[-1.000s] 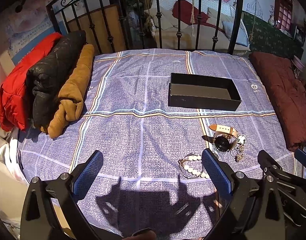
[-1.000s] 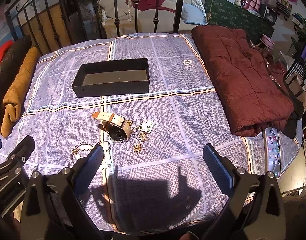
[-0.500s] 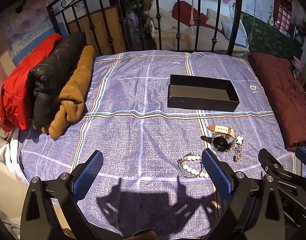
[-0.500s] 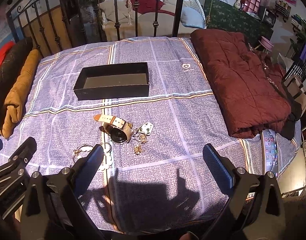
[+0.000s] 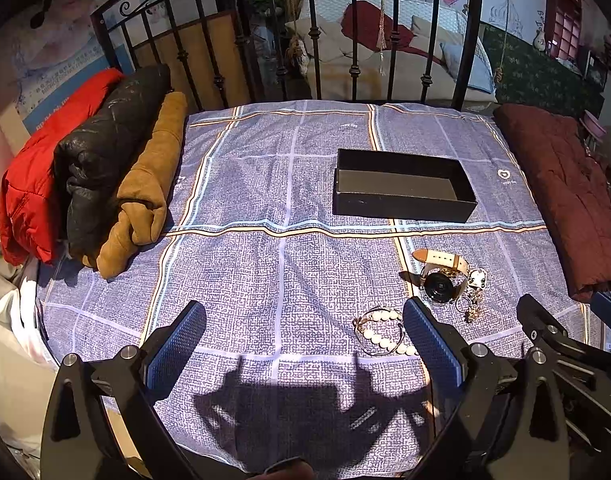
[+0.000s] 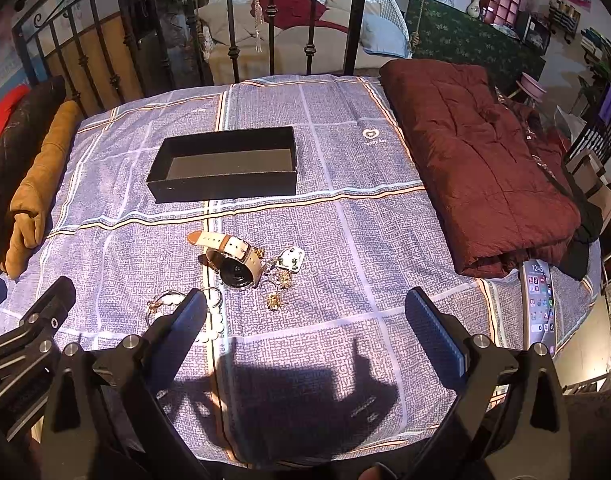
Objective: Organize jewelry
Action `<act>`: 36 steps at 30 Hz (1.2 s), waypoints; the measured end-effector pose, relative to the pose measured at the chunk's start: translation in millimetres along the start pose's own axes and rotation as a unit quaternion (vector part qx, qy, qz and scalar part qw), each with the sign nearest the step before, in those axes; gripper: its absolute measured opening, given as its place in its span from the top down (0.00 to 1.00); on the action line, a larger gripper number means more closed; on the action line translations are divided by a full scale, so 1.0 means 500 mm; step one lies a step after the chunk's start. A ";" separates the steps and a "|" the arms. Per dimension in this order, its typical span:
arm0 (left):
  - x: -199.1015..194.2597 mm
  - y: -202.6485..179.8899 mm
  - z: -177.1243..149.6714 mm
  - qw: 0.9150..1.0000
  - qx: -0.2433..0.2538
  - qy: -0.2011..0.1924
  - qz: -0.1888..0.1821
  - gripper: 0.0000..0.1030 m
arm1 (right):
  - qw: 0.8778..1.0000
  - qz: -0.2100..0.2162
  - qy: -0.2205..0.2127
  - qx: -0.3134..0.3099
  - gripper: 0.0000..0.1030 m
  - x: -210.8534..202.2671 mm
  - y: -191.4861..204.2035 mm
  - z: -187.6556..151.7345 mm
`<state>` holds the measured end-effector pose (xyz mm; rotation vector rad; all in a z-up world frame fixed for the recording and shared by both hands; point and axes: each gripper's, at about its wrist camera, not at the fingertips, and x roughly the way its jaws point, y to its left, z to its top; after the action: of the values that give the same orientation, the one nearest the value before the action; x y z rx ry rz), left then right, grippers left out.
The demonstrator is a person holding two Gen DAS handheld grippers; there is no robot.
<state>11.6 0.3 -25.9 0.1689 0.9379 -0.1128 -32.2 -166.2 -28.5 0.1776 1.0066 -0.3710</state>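
An open black box [image 5: 401, 186] [image 6: 225, 166] lies empty on the blue patterned bedspread. In front of it lie a watch with a cream strap [image 5: 441, 280] [image 6: 233, 260], a pearl bracelet [image 5: 381, 330] [image 6: 167, 302], and small gold earrings and a charm [image 5: 473, 298] [image 6: 283, 276]. My left gripper [image 5: 305, 332] is open and empty, hovering near the bed's front edge, the bracelet just inside its right finger. My right gripper [image 6: 305, 318] is open and empty, the jewelry just ahead of its left finger.
Rolled red, black and tan garments [image 5: 89, 184] lie along the left side. A folded maroon quilt [image 6: 477, 168] lies on the right, with a phone [image 6: 539, 300] at its near end. A black iron headboard [image 5: 345, 40] stands behind the bed.
Both grippers have edged slightly forward and down; the box and jewelry sit a little lower in view. Nothing was touched.
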 end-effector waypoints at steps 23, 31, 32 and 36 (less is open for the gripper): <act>0.037 0.016 -0.008 1.000 -0.002 0.017 0.005 0.06 | 0.998 0.035 0.041 0.028 0.05 0.078 -0.055 -0.022; 0.093 0.000 -0.004 0.999 0.017 0.031 -0.001 0.06 | 0.998 0.046 0.035 -0.028 0.05 0.135 0.016 -0.026; 0.102 0.004 -0.001 0.999 0.016 0.035 0.001 0.06 | 0.998 0.045 0.031 -0.040 0.05 0.141 0.028 -0.020; 0.121 0.019 0.014 0.999 0.006 0.043 0.003 0.06 | 0.995 0.049 0.032 -0.082 0.11 0.183 0.074 0.007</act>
<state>54.0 6.7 -69.9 0.1885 1.0218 -0.1053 28.8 -153.2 -105.3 0.0905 1.0817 -0.1938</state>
